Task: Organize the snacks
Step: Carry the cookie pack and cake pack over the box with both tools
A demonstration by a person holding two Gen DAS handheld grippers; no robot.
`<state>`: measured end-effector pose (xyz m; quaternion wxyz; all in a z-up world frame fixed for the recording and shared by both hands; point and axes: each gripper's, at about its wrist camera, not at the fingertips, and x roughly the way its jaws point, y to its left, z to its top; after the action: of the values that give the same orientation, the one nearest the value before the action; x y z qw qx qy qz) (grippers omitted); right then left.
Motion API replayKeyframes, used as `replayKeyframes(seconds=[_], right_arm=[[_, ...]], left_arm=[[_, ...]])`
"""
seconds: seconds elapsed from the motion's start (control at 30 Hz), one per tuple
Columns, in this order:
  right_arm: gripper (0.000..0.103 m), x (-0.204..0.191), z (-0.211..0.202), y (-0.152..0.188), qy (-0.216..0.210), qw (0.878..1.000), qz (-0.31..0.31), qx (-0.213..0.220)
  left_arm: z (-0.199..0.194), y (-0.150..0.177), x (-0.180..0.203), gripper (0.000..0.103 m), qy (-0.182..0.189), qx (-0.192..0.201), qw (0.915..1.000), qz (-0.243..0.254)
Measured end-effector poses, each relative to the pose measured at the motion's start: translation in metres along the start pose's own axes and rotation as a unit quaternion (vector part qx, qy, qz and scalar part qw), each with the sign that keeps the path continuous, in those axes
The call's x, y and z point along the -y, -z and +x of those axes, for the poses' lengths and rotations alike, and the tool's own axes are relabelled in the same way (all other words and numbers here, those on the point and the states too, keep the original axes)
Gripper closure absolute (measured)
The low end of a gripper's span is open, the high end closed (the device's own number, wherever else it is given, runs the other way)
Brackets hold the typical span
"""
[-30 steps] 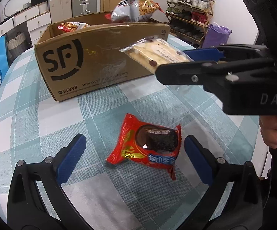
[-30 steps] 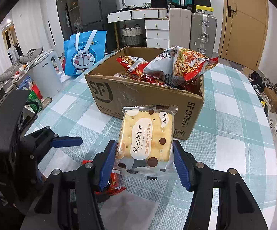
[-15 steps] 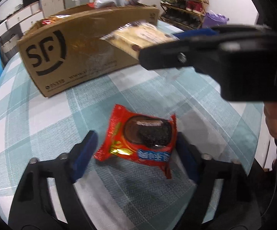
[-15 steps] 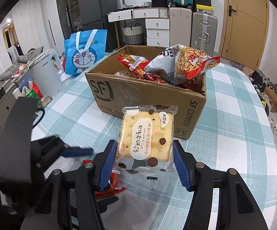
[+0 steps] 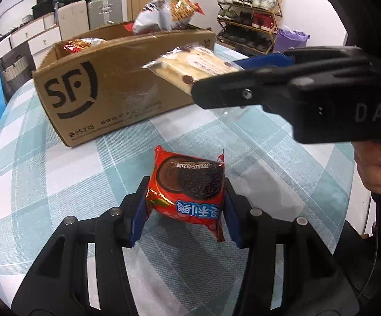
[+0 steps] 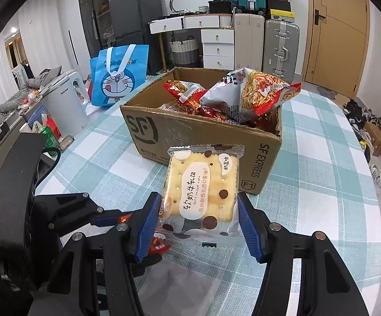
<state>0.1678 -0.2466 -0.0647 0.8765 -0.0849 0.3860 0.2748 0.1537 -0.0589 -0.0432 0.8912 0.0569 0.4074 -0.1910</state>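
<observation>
At lower centre of my left view, my left gripper (image 5: 185, 208) clamps the red cookie packet (image 5: 186, 188) for boxing. Centre-right, my right gripper (image 6: 195, 221) pinches the nougat cracker pack (image 6: 199, 187), raised before the cardboard box (image 6: 190, 137), presumably to drop inside.

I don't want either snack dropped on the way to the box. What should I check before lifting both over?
1. Left gripper shut on red cookie pack: ok.
2. Right gripper shut on nougat cracker pack: ok.
3. Cookie pack clear of the tablecloth: cannot tell.
4. Cardboard box open on top: ok.
5. Free room among the noodle bags: cannot tell.
</observation>
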Motion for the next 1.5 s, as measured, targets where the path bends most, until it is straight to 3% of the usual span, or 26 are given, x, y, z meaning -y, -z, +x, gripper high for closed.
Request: replayKeyframes(seconds=[0.4,0.8,1.2,1.5], right_arm=[[0.044,0.0,-0.013,-0.002,-0.011,1.0,-0.002,0.021],[0.044,0.011,-0.039,-0.008,-0.022,0.996,0.021,0.078],[0.044,0.024,-0.043,-0.024,-0.02,0.992,0.05,0.115],[0.044,0.008,-0.045,-0.052,-0.01,0.99,0.022,0.138]], left_arm=[[-0.025,-0.01,-0.027,0.055,-0.024,0.053,0.9975,-0.039],[-0.08,-0.022,-0.064,0.055,-0.055,0.105,0.9884,-0.095],[-0.084,-0.052,-0.08,0.055,-0.073,0.128,0.9825,-0.113],[-0.079,-0.076,-0.087,0.055,-0.091,0.134,0.9787,-0.127]])
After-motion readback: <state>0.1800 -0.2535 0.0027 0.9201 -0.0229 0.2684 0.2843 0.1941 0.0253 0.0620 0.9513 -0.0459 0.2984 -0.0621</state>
